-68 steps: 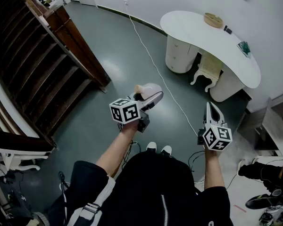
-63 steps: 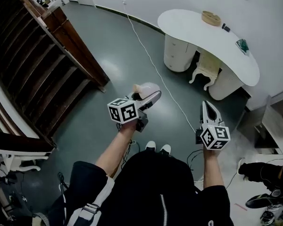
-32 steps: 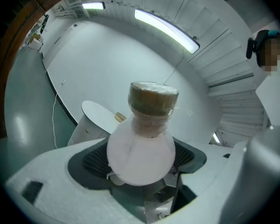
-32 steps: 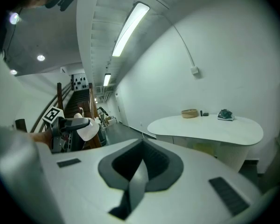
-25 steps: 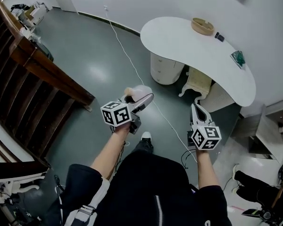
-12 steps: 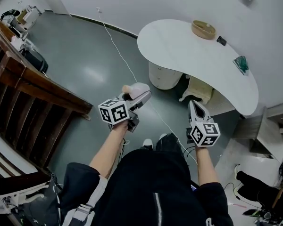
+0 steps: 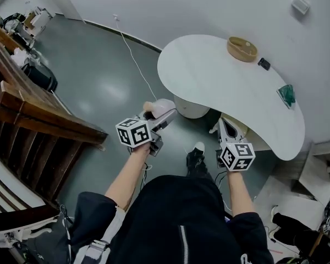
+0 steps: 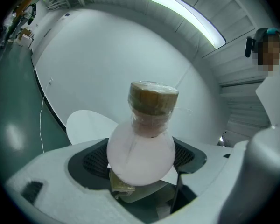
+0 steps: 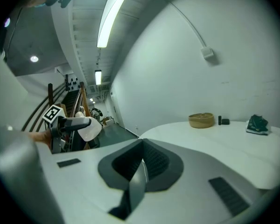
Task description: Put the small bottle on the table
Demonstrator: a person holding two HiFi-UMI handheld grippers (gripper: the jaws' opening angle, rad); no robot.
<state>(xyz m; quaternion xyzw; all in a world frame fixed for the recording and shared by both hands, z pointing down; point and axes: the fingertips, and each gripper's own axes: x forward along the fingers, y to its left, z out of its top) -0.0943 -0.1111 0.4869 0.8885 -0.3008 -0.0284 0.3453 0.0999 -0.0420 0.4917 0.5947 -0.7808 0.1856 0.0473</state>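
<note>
Slippage was the risk: the left gripper [image 7: 164,115] clamped the small bottle [image 8: 140,143] by its round belly, aloft near the table [image 7: 209,76], where a jolt could pop it free, while the right gripper [image 9: 141,168] had its jaws together, empty.

Black zipped top [image 7: 176,213] here; left hand-held gripper [image 7: 164,113] and right hand-held gripper [image 7: 224,126] white, with black-and-white marker cubes [image 7: 133,132].

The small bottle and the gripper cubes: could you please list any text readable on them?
None readable. The small bottle shows no label or print, and its brown cap is plain. The cubes on the left gripper and right gripper carry only black-and-white square markers, no letters or digits.
</note>
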